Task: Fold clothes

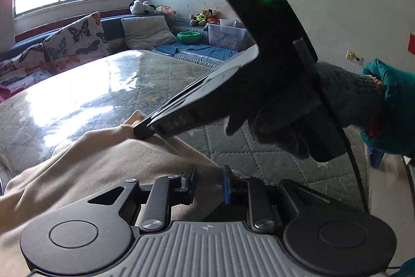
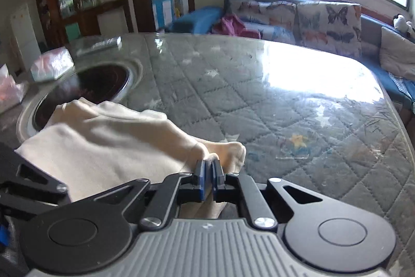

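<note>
A cream garment (image 1: 98,168) lies on the glass-topped quilted table (image 1: 109,95). My left gripper (image 1: 208,179) is open, its jaws apart with a fold of the cream cloth between them. The right gripper (image 1: 141,130) shows in the left wrist view, held by a grey-gloved hand (image 1: 311,108), pinching the garment's edge. In the right wrist view my right gripper (image 2: 210,173) is shut on a corner of the cream garment (image 2: 109,144), lifted slightly off the table (image 2: 285,100).
A dark round inset (image 2: 85,87) sits in the table at the left, partly under the garment. Plastic-wrapped packs (image 2: 52,64) lie at the far left. A sofa with butterfly cushions (image 2: 324,22) and a window lie beyond the table.
</note>
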Action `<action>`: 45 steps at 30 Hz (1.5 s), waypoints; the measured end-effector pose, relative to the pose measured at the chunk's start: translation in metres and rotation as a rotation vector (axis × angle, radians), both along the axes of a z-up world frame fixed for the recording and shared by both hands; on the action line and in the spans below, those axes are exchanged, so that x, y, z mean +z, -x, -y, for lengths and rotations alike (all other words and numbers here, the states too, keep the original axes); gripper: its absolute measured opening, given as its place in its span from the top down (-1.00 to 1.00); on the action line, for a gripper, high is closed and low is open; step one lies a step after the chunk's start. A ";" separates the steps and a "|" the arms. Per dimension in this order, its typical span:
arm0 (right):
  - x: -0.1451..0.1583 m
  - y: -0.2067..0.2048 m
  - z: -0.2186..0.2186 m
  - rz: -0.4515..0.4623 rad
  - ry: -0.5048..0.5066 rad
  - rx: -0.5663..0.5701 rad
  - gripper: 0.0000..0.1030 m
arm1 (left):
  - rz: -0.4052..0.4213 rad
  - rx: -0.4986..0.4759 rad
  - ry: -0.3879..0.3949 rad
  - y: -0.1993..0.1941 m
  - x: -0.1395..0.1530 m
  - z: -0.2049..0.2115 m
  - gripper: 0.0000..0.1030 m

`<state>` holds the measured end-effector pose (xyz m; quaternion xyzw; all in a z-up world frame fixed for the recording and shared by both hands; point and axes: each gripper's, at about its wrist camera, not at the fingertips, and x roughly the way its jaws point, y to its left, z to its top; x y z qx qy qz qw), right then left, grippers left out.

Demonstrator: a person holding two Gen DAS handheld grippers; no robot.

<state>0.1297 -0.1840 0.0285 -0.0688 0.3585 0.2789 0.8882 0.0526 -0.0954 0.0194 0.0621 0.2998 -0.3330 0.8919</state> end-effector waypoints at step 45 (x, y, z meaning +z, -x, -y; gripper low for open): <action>-0.005 0.062 -0.026 0.087 -0.050 0.090 0.26 | -0.041 0.619 0.041 0.006 0.011 -0.175 0.43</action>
